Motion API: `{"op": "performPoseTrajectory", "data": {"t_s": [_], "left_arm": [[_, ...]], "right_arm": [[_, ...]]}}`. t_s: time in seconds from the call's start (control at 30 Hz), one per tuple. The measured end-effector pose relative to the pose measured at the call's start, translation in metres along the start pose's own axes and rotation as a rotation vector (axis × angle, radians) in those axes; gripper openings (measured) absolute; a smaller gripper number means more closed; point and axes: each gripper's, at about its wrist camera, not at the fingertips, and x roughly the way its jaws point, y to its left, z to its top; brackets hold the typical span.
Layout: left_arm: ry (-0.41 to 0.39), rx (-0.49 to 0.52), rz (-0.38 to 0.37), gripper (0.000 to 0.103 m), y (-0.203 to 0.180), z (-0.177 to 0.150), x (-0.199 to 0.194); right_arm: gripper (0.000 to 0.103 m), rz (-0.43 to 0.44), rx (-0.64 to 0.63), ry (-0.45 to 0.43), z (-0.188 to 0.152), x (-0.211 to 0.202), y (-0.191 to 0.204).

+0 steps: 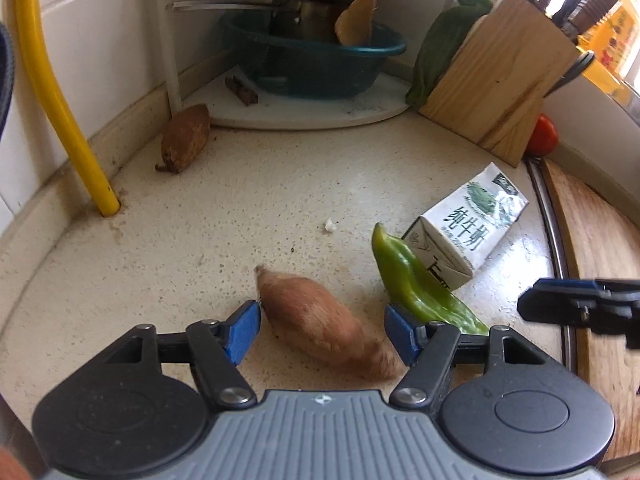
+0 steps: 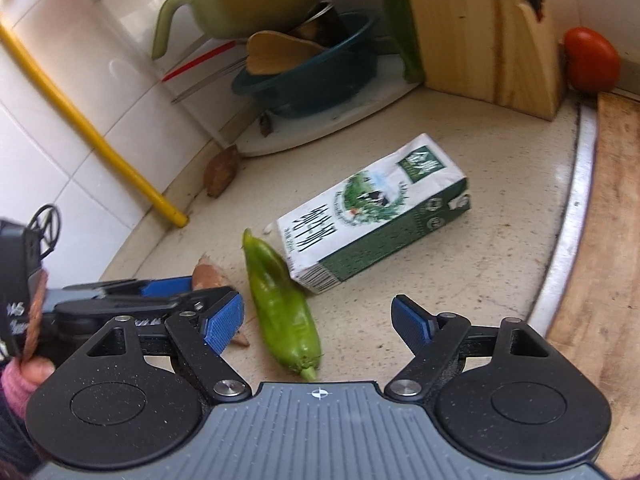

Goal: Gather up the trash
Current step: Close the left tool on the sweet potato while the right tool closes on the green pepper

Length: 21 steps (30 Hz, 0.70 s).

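Observation:
A white and green milk carton (image 1: 466, 230) (image 2: 372, 216) lies on its side on the speckled counter. A green pepper (image 1: 420, 284) (image 2: 280, 304) lies against its near end. A pale brown sweet potato (image 1: 324, 322) rests between the blue pads of my left gripper (image 1: 322, 330), which stands open around it. My right gripper (image 2: 318, 322) is open too, low over the counter, with the pepper between its fingers near the left pad and the carton just beyond. In the left wrist view the right gripper (image 1: 580, 306) shows at the right edge.
A second, darker sweet potato (image 1: 185, 138) lies by the wall near a yellow pipe (image 1: 60, 92). At the back stand a teal basin (image 1: 316, 56) with utensils, a wooden knife block (image 1: 504, 76) and a tomato (image 2: 592, 60). A wooden board (image 2: 600, 240) edges the right.

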Motion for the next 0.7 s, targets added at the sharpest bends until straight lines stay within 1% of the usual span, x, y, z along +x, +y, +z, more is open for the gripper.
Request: {"op": "performPoseTrajectory", "data": {"t_s": [0.07,0.13,0.23,0.3,0.37,0.43,0.53,0.57,0.6,0.67,0.7], "left_arm": [[0.004,-0.024,-0.015,0.064,0.004,0.002,0.005],[-0.003,-0.03,-0.013,0.063,0.005,0.004,0.009],[-0.019,0.012,0.007,0.062,0.0,0.005,0.013],[-0.025,0.049,0.027,0.055,-0.005,0.004,0.012],[-0.032,0.063,0.034,0.05,-0.005,0.001,0.01],[-0.032,0.038,0.014,0.049,-0.001,-0.001,0.006],[-0.042,0.002,-0.022,0.049,0.004,-0.008,-0.001],[-0.053,0.007,-0.016,0.047,0.004,-0.011,-0.002],[-0.064,0.015,-0.01,0.047,0.003,-0.012,-0.002],[-0.074,0.01,-0.016,0.047,0.003,-0.011,-0.001],[-0.078,0.009,-0.015,0.047,0.003,-0.009,0.001]], "right_arm": [[0.086,0.007,-0.014,0.01,0.0,0.003,0.005],[0.086,0.015,-0.026,0.029,-0.001,0.007,0.008],[0.086,0.021,-0.055,0.051,0.0,0.014,0.015],[0.086,0.022,-0.077,0.062,0.001,0.02,0.02],[0.086,0.022,-0.096,0.075,0.001,0.026,0.025],[0.086,0.022,-0.113,0.087,0.0,0.032,0.03],[0.081,0.011,-0.18,0.087,-0.004,0.038,0.041],[0.077,0.0,-0.198,0.087,-0.005,0.041,0.043],[0.07,-0.008,-0.205,0.098,-0.005,0.046,0.042],[0.064,-0.019,-0.23,0.088,-0.004,0.05,0.044],[0.057,-0.023,-0.23,0.095,-0.003,0.051,0.045]]}}
